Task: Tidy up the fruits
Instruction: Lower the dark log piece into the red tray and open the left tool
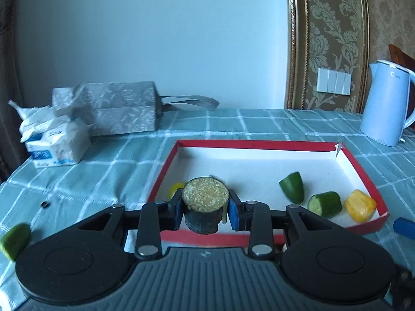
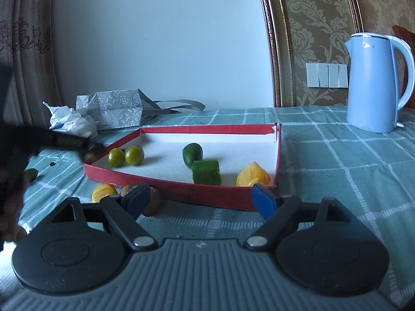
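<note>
My left gripper (image 1: 205,211) is shut on a dark stubby cylinder piece with a pale grainy cut top (image 1: 205,194), held above the near edge of the red-rimmed white tray (image 1: 259,143). In the tray lie a green wedge (image 1: 293,188), a cucumber chunk (image 1: 325,203) and a yellow piece (image 1: 360,205). My right gripper (image 2: 201,200) is open and empty in front of the tray's near wall (image 2: 207,194). The right wrist view shows two green tomatoes (image 2: 125,156), a green wedge (image 2: 192,152), a green chunk (image 2: 206,172) and a yellow piece (image 2: 253,175) inside.
A blue kettle (image 2: 373,83) stands at the back right. A grey patterned bag (image 1: 119,108) and a tissue pack (image 1: 54,142) sit at the back left. A green piece (image 1: 14,239) lies on the checked cloth at left. Yellow and brown pieces (image 2: 103,191) lie before the tray.
</note>
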A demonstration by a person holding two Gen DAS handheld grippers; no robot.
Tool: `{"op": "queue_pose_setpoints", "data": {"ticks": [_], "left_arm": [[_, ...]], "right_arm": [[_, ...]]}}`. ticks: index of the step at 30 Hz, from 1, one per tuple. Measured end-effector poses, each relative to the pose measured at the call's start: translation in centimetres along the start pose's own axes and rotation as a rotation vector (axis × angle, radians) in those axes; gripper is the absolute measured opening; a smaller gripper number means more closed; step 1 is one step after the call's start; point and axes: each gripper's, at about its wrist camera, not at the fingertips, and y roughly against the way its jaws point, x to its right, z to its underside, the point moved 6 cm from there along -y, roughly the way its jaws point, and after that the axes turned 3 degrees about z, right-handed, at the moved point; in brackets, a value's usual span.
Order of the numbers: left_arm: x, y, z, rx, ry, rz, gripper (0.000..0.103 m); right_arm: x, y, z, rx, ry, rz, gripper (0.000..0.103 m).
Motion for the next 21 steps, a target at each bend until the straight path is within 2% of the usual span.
{"op": "queue_pose_setpoints", "data": {"ticks": [4, 10, 11, 13, 14, 15, 17, 19, 21], "left_arm": [[1.7, -3.0, -0.6, -0.038, -0.023, 0.009, 0.033], [3.3, -6.1, 1.0, -0.098, -0.067, -0.002, 0.034], [3.3, -6.2, 1.2, -0.095, -0.070, -0.012, 0.039], [3.2, -5.8, 1.1, -0.074, -0.073, -0.024, 0.059], [3.1, -5.2, 0.8, -0.052, -0.070, -0.027, 0.076], [2.9, -4.5, 0.4, -0.023, -0.066, -0.032, 0.084], [2.4, -2.3, -0.5, 0.038, -0.065, -0.037, 0.086], [1.6, -0.1, -1.2, 0.069, -0.060, -0.031, 0.086], [0.2, 2.7, -1.5, 0.100, -0.061, -0.015, 0.091]], "right_arm": [[0.1, 0.0, 0.0, -0.002, -0.008, -0.002, 0.084], [0.2, -0.1, 0.0, -0.013, -0.015, -0.006, 0.084], [0.2, -0.2, 0.0, -0.015, -0.017, -0.007, 0.084], [0.3, -0.2, 0.0, -0.017, -0.021, -0.010, 0.084], [0.3, -0.2, 0.0, -0.019, -0.023, -0.011, 0.084], [0.3, -0.2, 0.0, -0.021, -0.023, -0.013, 0.084], [0.3, -0.2, 0.0, -0.021, -0.021, -0.014, 0.084], [0.3, -0.2, 0.0, -0.021, -0.019, -0.014, 0.084], [0.3, -0.2, 0.1, -0.020, -0.018, -0.015, 0.084]]}}
